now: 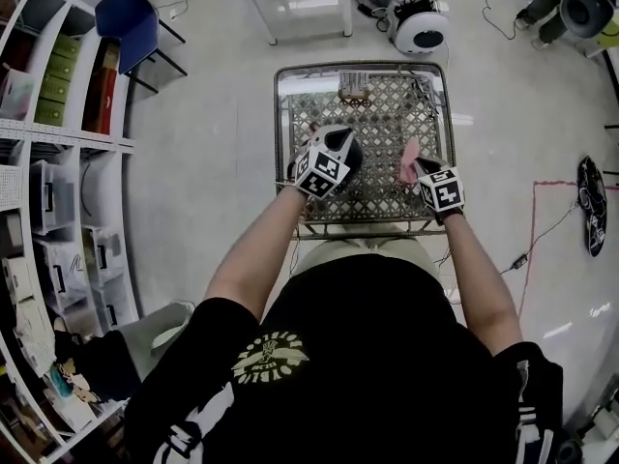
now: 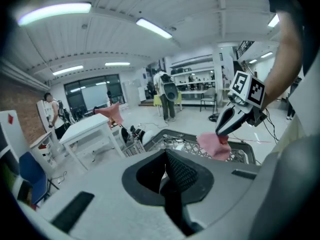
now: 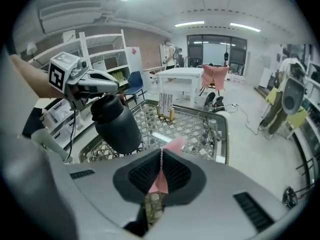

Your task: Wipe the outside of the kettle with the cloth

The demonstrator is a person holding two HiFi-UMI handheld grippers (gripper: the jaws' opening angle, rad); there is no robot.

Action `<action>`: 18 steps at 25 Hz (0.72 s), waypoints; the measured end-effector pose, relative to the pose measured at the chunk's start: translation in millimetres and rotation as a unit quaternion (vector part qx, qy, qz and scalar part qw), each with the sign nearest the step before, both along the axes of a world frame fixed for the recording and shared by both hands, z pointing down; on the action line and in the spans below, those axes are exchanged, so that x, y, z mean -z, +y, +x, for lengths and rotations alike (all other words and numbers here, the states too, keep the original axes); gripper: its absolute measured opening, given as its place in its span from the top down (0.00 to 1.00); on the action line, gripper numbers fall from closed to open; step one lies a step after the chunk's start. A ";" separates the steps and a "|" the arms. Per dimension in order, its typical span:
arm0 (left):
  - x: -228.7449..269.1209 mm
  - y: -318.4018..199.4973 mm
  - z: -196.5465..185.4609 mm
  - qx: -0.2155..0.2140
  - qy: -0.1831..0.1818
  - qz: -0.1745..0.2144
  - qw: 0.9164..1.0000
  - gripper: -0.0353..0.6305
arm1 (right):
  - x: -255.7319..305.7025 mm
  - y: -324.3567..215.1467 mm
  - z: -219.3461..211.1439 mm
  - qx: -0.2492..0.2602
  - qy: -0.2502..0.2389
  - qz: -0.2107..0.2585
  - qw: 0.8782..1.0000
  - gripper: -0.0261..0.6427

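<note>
**Shelving unit** [image 1: 58,162]: at 9 o'clock in the head view, holding bins and boxes.

**Blue chair** [image 1: 128,22]: at 10 o'clock, on the floor beside the shelving.

**Left claw** [image 1: 332,146]: over the metal lattice worktop [image 1: 290,114], at 9 o'clock from its centre. Its own view shows the jaws [image 2: 166,171] drawn together. The right gripper view shows the tips [image 3: 107,90] closed on the top of the kettle.

**Kettle** [image 1: 351,159]: black and rounded. It hangs tilted under the left claw, above the lattice, its body [image 3: 117,126] bare and apart from the cloth.

**Small rack** [image 1: 353,93]: at 12 o'clock on the worktop, against the far rim.

**Cloth** [image 1: 410,160]: pink and crumpled, at 3 o'clock from the kettle with a clear gap between them. In the left gripper view it hangs [image 2: 213,145] from the tips of the right claw. In the right gripper view a fold [image 3: 172,145] sticks out past the jaws.

**Right claw** [image 1: 423,170]: at 4 o'clock from the worktop's centre. Its jaws [image 3: 160,171] are pinched tight on the cloth, with a pink strip showing between the pads.
</note>
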State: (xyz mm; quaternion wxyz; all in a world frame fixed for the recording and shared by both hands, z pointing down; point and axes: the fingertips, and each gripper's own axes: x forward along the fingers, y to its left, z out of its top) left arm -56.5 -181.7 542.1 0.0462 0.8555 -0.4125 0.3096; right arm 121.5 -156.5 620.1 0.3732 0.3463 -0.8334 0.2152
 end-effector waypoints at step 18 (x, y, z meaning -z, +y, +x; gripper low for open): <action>181.0 77.4 -85.6 0.192 0.203 0.142 0.950 0.94 | 138.4 13.0 6.5 -0.050 -0.098 0.127 0.986 0.84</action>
